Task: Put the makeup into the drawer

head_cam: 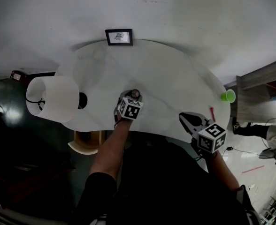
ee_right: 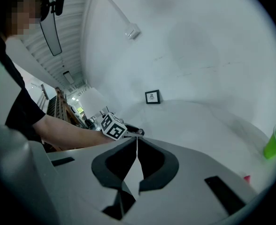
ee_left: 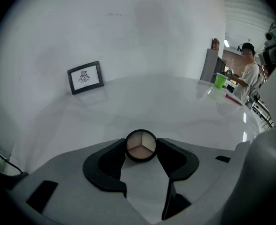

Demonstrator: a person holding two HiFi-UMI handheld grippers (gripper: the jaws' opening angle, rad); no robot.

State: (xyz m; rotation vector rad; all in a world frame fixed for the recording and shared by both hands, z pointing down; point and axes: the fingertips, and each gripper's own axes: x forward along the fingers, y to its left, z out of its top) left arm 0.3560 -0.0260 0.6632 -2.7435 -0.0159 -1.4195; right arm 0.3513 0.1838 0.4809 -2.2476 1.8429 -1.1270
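Note:
A small round makeup compact (ee_left: 141, 146) with three beige shades in a black rim lies on the white table (ee_left: 142, 102). My left gripper (ee_left: 141, 149) has a jaw tip against each side of it. In the head view the compact (head_cam: 135, 93) shows just past the left gripper (head_cam: 134, 98) at the table's middle. My right gripper (head_cam: 185, 117) hovers near the table's front right edge. In the right gripper view its jaws (ee_right: 137, 142) are shut with nothing between them. No drawer is clearly in view.
A framed picture (head_cam: 118, 36) stands at the table's far edge. A white lamp shade (head_cam: 53, 99) overhangs the left side. At the right edge sit a green cup (head_cam: 228, 95) and a red stick (head_cam: 212, 112). A light wooden piece (head_cam: 88, 142) shows below the front-left edge.

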